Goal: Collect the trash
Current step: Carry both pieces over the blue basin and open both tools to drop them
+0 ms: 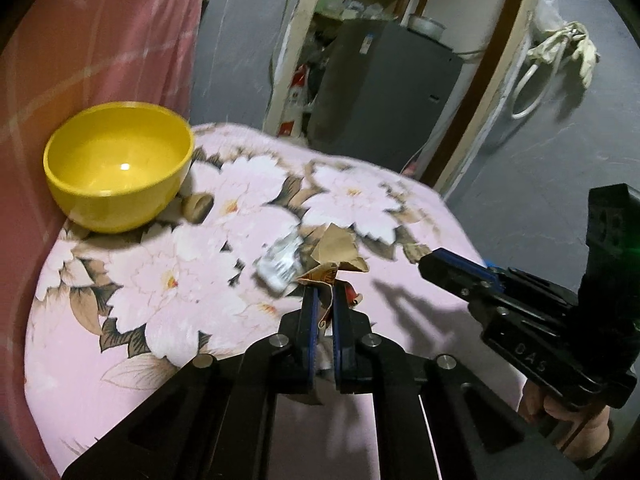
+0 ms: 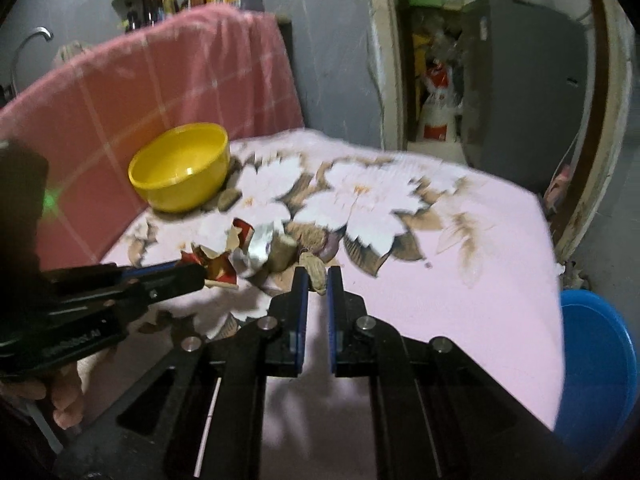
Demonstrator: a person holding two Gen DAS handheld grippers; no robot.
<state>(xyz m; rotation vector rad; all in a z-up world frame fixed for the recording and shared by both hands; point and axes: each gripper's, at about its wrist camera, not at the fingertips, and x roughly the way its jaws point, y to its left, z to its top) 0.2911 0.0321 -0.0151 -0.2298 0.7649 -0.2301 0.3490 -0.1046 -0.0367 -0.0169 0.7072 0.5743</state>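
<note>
My left gripper [image 1: 325, 293] is shut on a crumpled red-and-brown wrapper [image 1: 326, 278], which it holds just above the pink floral tablecloth [image 1: 132, 360]. In the right wrist view the same wrapper [image 2: 218, 268] sticks out of the left gripper [image 2: 200, 274]. My right gripper [image 2: 317, 277] is shut on a small tan scrap [image 2: 316, 270]; it enters the left wrist view from the right [image 1: 425, 258]. A silver foil wrapper [image 1: 280, 260], a brown paper scrap [image 1: 338, 246] and a cork-like stub [image 2: 282, 254] lie between the two grippers.
A yellow bowl [image 1: 116, 168] stands at the table's back left, with a small brown piece [image 1: 198, 206] beside it. A pink checked cloth [image 2: 180, 72] hangs behind it. A blue bin [image 2: 600, 368] sits on the floor off the table's right edge. A grey fridge [image 1: 384, 92] stands in the doorway.
</note>
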